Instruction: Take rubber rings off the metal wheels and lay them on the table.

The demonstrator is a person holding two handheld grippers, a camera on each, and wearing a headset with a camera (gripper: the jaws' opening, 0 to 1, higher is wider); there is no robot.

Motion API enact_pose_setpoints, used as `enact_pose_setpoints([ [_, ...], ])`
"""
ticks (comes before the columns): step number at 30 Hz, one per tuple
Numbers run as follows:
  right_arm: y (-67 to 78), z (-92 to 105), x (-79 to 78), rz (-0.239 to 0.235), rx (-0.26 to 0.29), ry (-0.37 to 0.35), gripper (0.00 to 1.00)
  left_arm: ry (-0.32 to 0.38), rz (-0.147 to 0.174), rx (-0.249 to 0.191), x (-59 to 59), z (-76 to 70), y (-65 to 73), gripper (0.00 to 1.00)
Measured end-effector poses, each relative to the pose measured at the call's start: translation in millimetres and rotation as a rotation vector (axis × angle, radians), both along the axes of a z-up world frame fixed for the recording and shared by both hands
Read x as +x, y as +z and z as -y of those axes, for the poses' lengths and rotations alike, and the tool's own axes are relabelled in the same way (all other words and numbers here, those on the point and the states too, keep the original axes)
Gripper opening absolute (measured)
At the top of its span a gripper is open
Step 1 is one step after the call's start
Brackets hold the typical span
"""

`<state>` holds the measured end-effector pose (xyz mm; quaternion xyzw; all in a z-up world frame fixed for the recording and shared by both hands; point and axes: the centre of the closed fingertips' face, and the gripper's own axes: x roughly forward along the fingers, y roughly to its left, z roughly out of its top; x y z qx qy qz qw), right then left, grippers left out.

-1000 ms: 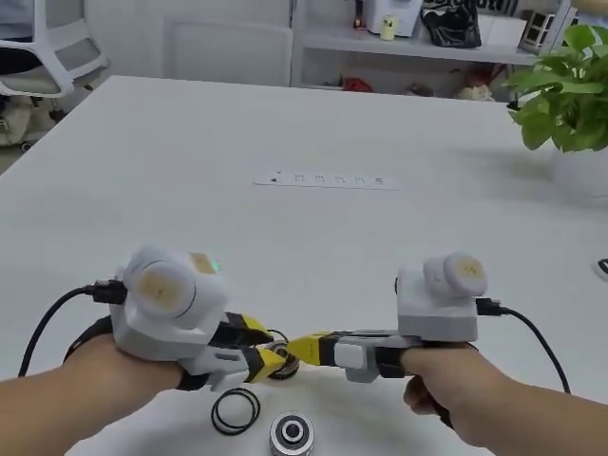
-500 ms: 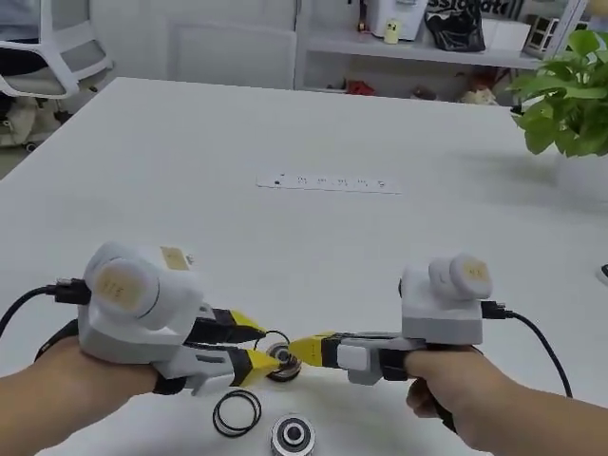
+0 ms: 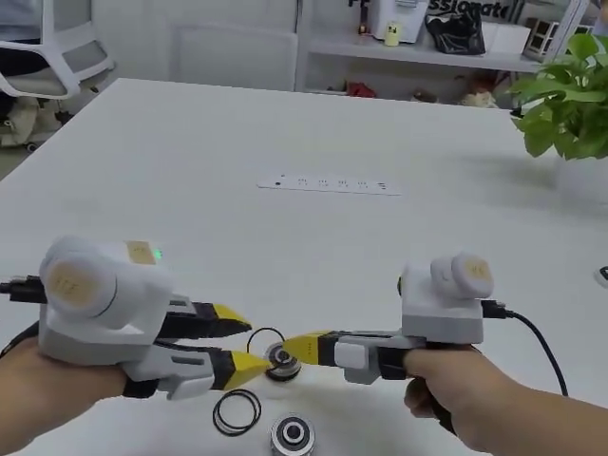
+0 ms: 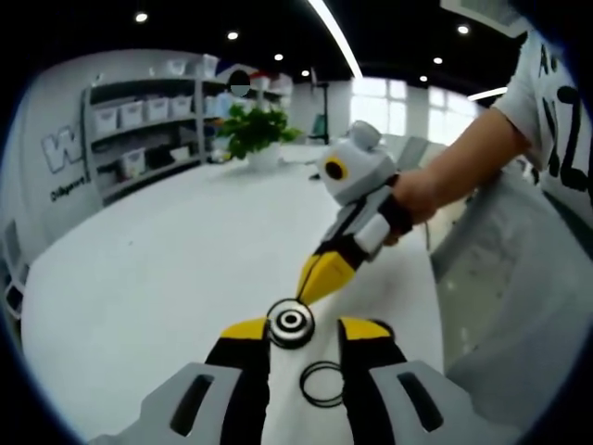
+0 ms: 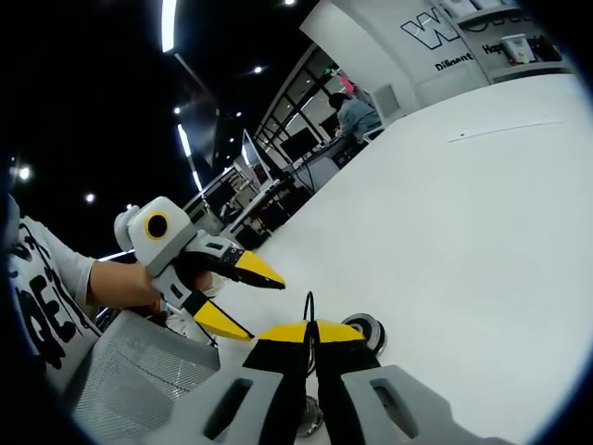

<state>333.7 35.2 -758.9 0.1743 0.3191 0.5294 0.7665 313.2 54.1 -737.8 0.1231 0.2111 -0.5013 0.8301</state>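
Tabletop [image 3: 190, 171] open fwd to power strip [image 3: 328, 183]; plant [image 3: 567, 90] far rt; loose rings [image 3: 215, 414] + 2nd wheel [image 3: 292, 435] block near edge.

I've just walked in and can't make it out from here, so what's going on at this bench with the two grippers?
A person is working at a white table with a gripper in each hand. The right gripper is shut on a thin black rubber ring that loops up from a small metal wheel, and it appears to be peeling the ring off. The left gripper is open, with its jaws either side of that wheel. Loose black rings already lie on the table next to a second wheel.
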Motion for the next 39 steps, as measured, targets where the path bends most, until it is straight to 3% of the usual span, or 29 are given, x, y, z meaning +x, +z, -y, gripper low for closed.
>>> enact_pose_setpoints([
  [15, 0.7, -6.4, -7.3, -0.038, 0.026, 0.023, 0.00, 0.006, 0.002, -0.007, -12.0, -15.1, 3.5, 0.36],
  [39, -11.5, -24.3, -37.1, -0.117, 0.020, 0.119, 0.00, 0.031, -0.011, -0.017, -31.1, -33.5, 0.0, 0.41],
])
